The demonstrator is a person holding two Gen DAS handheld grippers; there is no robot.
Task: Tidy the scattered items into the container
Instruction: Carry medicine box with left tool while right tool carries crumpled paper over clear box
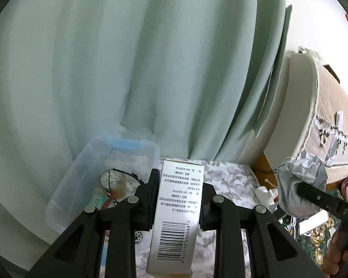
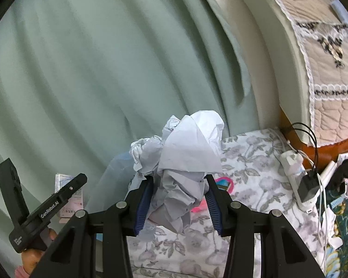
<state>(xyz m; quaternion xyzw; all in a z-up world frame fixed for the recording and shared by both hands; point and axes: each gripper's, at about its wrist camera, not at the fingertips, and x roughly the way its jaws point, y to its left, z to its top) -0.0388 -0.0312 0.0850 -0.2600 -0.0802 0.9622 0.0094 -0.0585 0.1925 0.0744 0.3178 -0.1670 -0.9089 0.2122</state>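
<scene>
my left gripper [image 1: 178, 199] clamps a barcoded box [image 1: 174, 210] lengthwise and my right gripper [image 2: 179, 199] pinches crumpled paper [image 2: 185, 157], both held clear above the floral bed [image 2: 248, 162] for carrying to the clear container [image 1: 81, 178] at ten o'clock.

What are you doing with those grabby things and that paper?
A person is tidying up with a hand-held gripper in each hand. The left hand-held gripper is clamped on a white box with a barcode, held up above the flowery cloth. The right hand-held gripper grips a crumpled wad of paper. The clear plastic container sits beside the box and already has a few small things inside.
</scene>
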